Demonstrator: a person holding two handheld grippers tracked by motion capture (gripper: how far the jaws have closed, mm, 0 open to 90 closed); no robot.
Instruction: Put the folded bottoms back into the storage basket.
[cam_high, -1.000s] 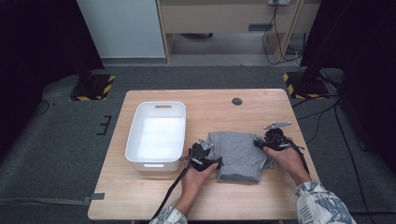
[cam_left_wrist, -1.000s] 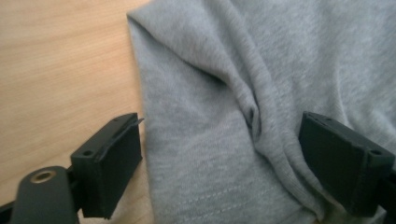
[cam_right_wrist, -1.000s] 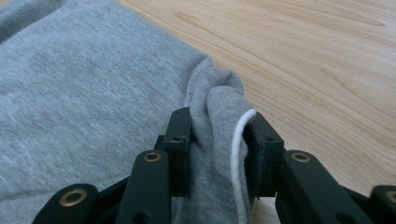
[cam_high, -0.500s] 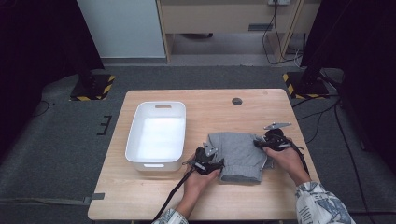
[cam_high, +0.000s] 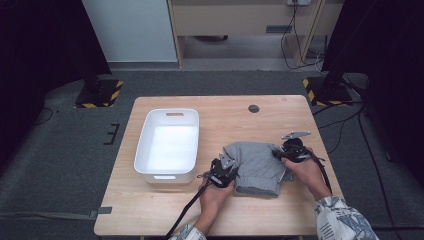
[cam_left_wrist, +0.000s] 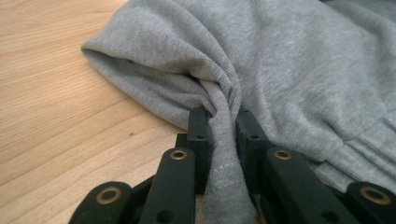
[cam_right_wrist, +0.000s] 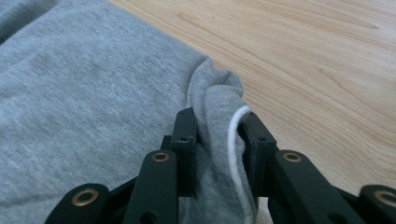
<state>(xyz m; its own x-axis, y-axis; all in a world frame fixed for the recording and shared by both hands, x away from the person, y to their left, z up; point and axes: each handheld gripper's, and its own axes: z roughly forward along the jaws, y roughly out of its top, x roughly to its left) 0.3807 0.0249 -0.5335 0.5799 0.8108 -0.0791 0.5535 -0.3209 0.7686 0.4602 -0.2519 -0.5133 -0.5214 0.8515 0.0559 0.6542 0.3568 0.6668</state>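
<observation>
Black left gripper (cam_high: 223, 171) with a black cable trailing from it, black right gripper (cam_high: 292, 150) topped by a grey three-cornered plate, matte black jaws with brass-ringed pivot holes, patterned white-and-grey sleeve (cam_high: 341, 220) on the right forearm

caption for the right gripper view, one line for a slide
Right gripper shut on a bunched fold of grey garment with a white cord, above the wooden table.

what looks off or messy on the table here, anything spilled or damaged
Nothing spilled or damaged. The grey garment lies rumpled, not flat, because the left gripper and right gripper each pinch a bunched fold of it. The white bin sits squarely on the wooden table.
</observation>
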